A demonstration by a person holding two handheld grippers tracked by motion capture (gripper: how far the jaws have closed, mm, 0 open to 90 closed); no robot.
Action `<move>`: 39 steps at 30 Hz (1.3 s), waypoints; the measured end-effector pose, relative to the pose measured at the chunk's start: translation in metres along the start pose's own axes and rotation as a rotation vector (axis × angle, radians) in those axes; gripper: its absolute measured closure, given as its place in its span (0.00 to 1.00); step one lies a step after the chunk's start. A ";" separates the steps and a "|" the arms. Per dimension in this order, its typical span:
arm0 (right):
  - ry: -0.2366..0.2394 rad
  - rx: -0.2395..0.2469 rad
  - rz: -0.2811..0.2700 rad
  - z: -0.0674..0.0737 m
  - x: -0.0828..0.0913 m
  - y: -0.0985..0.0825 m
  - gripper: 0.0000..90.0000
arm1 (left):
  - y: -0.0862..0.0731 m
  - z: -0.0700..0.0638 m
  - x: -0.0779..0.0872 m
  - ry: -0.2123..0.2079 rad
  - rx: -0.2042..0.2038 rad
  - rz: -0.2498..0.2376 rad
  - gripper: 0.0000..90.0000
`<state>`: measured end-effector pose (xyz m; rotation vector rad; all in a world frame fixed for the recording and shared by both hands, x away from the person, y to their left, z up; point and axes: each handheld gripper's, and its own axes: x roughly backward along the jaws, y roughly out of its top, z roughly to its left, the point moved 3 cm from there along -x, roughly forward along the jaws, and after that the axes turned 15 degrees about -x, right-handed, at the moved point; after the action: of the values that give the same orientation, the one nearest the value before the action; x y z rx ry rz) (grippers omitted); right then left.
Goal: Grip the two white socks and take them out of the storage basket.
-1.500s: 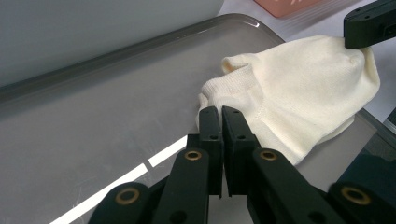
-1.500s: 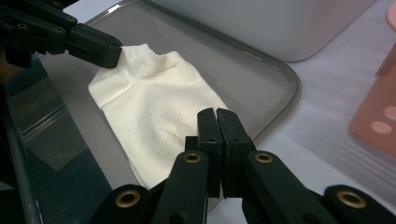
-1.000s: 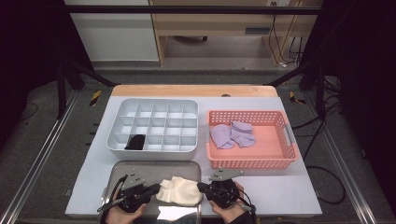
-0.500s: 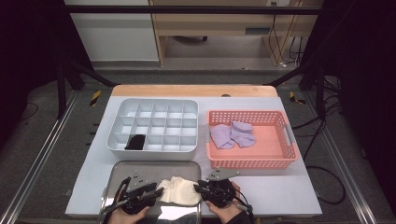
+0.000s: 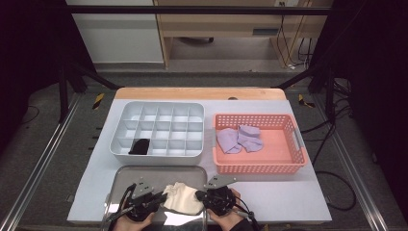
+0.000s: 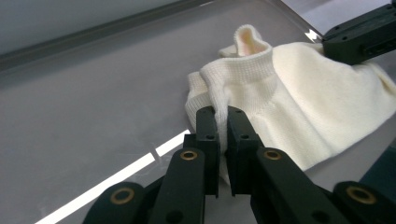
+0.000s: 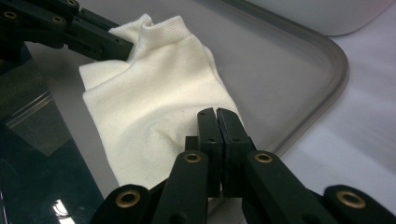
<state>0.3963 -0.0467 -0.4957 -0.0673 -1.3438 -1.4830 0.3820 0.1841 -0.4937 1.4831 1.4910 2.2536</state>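
Note:
A cream sock [image 5: 183, 201] lies crumpled on a metal tray [image 5: 159, 171] at the table's front edge. My left gripper [image 5: 161, 198] is at the sock's left end. In the left gripper view its jaws [image 6: 222, 112] have just been closing and now pinch a fold of knit beside the ribbed cuff [image 6: 247, 56]. My right gripper [image 5: 199, 196] is at the sock's right end. Its jaws [image 7: 217, 112] have just been closing too and are pressed together on the edge of the sock [image 7: 154, 93]. In that view the left gripper [image 7: 119, 46] holds the far end.
Behind the tray stands a grey divided box [image 5: 159, 103] with a black item [image 5: 140, 146] in a front cell. To its right a pink basket [image 5: 288, 166] holds purple socks [image 5: 239, 138]. The tray's raised rim [image 7: 336, 70] runs close by the right gripper.
Half a second ago the sock lay flatter and longer between the grippers; now it is bunched up more. Both hands have hardly shifted.

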 end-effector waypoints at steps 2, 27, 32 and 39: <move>-0.019 0.002 0.003 -0.001 0.003 0.003 1.00 | -0.001 0.004 0.002 0.002 0.014 -0.004 0.94; 0.033 0.002 0.022 0.006 -0.009 0.008 0.93 | -0.005 0.006 0.003 0.011 0.009 -0.002 0.94; 0.036 -0.027 -0.030 0.000 0.003 0.010 0.81 | -0.005 0.006 0.003 0.009 0.009 -0.002 0.94; 0.033 -0.032 -0.006 -0.001 -0.005 0.001 0.70 | -0.005 0.005 0.002 0.012 0.012 -0.002 0.94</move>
<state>0.3997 -0.0441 -0.4989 -0.0592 -1.2944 -1.5044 0.3825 0.1915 -0.4954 1.4729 1.5108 2.2603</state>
